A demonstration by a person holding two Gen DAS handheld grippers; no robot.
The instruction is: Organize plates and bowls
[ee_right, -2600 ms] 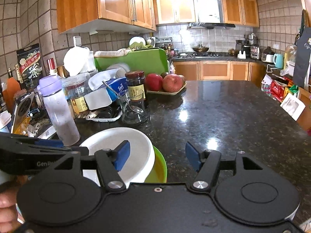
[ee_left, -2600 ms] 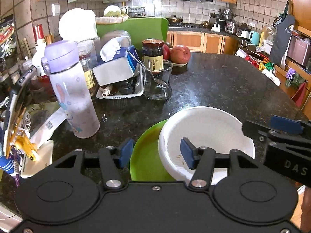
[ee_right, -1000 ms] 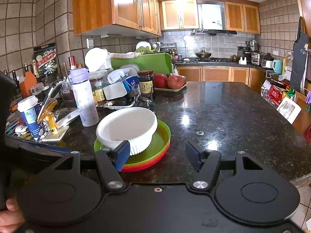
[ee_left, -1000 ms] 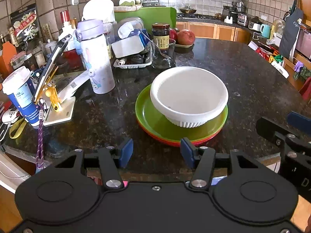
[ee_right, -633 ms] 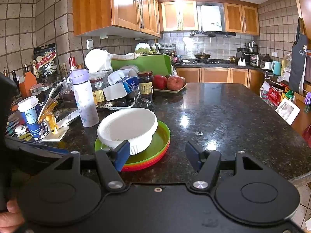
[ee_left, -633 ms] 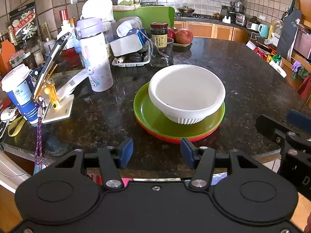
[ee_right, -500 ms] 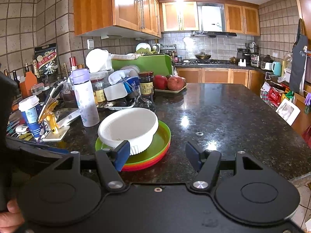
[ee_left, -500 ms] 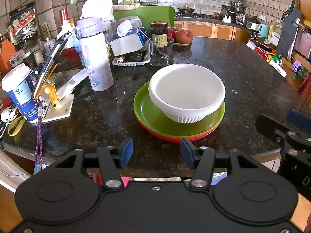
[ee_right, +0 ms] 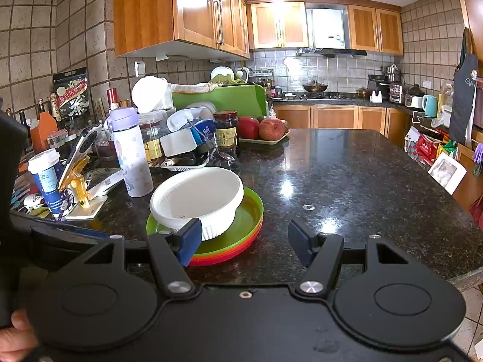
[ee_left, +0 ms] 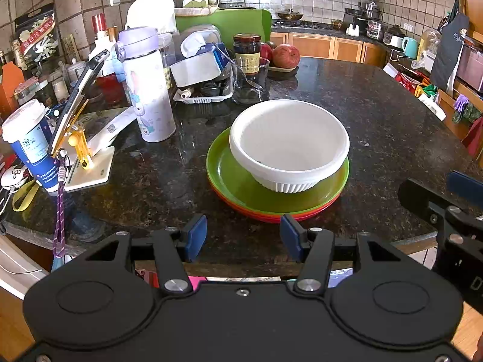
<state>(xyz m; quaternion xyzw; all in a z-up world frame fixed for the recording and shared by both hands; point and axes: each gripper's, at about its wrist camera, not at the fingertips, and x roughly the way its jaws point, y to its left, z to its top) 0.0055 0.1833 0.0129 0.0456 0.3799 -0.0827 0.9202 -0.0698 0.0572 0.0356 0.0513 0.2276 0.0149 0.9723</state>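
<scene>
Frame centre: ribbed white plastic bowl (ee_left: 288,141) on stacked green plate (ee_left: 235,181); left gripper (ee_left: 243,236) and right gripper (ee_right: 244,241) spread, empty; blue cup (ee_left: 28,144) reads "299".

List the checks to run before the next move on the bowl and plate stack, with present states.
1. White bowl rests upright on the green plate: ok.
2. Plates stacked evenly, red plate at the bottom: ok.
3. Left gripper jaws open and empty: ok.
4. Right gripper jaws open and empty: ok.
5. Both grippers stand clear of the stack: ok.
6. Stack well in from the counter edge: not ok, it sits near the front edge.
</scene>
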